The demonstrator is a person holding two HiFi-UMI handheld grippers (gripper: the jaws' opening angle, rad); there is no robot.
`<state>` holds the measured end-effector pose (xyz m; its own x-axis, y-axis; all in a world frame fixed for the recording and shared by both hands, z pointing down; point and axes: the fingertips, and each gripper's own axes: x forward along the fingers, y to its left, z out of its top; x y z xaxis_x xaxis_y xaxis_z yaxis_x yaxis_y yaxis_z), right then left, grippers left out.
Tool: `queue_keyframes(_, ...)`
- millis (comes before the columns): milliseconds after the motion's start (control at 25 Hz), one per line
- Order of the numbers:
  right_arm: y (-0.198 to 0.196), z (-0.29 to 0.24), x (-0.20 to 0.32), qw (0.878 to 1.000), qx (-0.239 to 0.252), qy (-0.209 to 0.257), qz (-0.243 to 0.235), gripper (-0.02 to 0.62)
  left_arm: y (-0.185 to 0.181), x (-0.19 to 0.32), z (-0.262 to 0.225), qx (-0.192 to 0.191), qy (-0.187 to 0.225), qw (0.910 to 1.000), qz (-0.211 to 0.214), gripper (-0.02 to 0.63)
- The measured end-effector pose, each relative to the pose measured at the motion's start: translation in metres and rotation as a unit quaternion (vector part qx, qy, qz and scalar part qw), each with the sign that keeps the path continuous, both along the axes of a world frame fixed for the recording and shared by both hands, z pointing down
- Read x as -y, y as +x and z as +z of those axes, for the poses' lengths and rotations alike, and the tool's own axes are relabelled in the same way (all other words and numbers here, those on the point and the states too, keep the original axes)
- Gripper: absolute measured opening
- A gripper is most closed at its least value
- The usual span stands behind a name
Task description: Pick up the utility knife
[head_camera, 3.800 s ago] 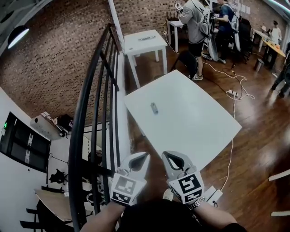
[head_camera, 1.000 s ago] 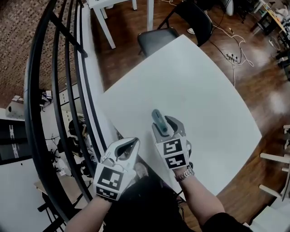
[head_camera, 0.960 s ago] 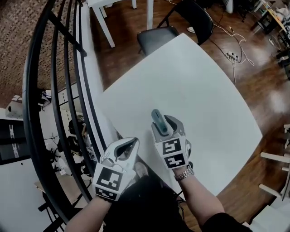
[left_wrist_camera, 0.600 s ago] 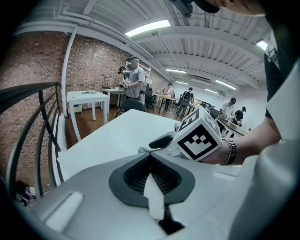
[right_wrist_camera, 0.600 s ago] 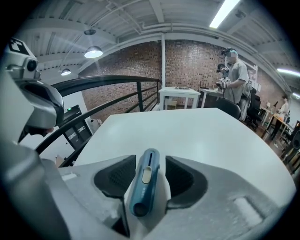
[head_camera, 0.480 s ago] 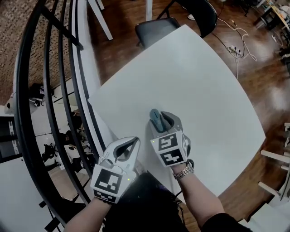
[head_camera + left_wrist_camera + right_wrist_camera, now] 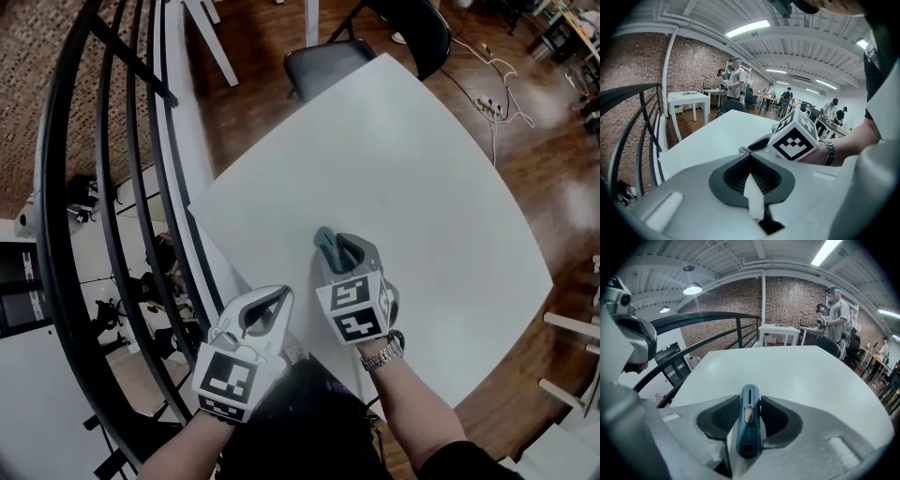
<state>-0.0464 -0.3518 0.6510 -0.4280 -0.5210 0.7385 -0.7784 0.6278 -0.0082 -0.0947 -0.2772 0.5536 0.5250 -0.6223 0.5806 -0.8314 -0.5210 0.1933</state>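
The grasp itself is the step in hand: the right gripper's [image 7: 345, 249] jaws are closing on the utility knife [image 7: 748, 427] — a slim, rounded blue plastic body with a pale slider — at the near-left of the smooth white table [image 7: 422, 187], the ribbed dark pads meeting its sides. Next, I judge, comes a firm squeeze and a straight lift. The left gripper [image 7: 277, 296], jaws together and empty, hangs off the near edge.

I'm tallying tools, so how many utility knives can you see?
1: the blue plastic utility knife sits on the white square table, between the closing fingers of the right gripper.
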Motion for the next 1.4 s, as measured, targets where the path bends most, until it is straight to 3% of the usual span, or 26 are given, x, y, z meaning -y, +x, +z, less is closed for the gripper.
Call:
queue_keyframes(280,0.001,-0.019,-0.006,1.000,0.001,0.016,0.006,0.127,-0.005,-0.005,-0.015,0.002,0.014,0.9999,0.000,0.015)
queue_keyframes(760,0.011,-0.079,-0.033,0.997,-0.005,0.069,0.018,0.127,-0.003,-0.027,-0.067,-0.008,0.073,0.9973,0.009,0.016)
queue_keyframes(1400,0.026,-0.184,-0.115,0.986,-0.020,0.165,0.026,0.127,0.007,-0.090,-0.146,-0.041,0.172,0.9837,0.032,0.015)
